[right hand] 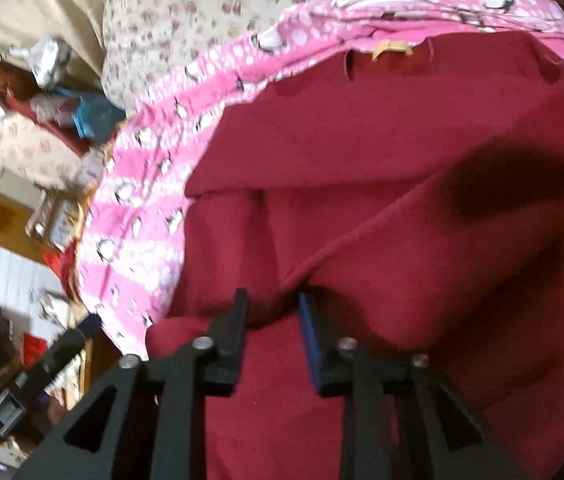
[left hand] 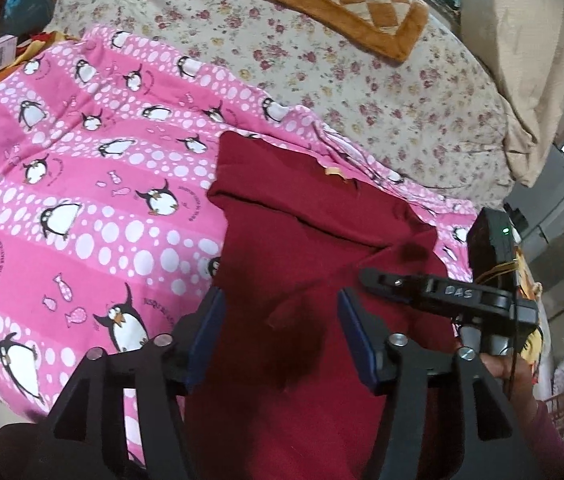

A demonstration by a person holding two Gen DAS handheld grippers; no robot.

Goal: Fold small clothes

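A dark red shirt (left hand: 302,240) with a tan neck label (left hand: 334,172) lies on a pink penguin-print blanket (left hand: 82,184). One side of it is folded over in a slanted flap. My left gripper (left hand: 280,316) hovers over the shirt's lower part, open, with only cloth showing below the gap. My right gripper (left hand: 370,278) reaches in from the right, low over the shirt. In the right wrist view the shirt (right hand: 382,152) fills the frame, its label (right hand: 390,46) at the top. My right gripper (right hand: 274,306) stands open just under the flap's folded edge (right hand: 362,232), gripping nothing.
The blanket lies on a floral bed sheet (left hand: 362,80). A brown checkered mat (left hand: 342,0) sits at the far side and a beige pillow (left hand: 530,80) at the right. Clutter and boxes (right hand: 42,220) line the bed's left edge, beyond the blanket (right hand: 142,200).
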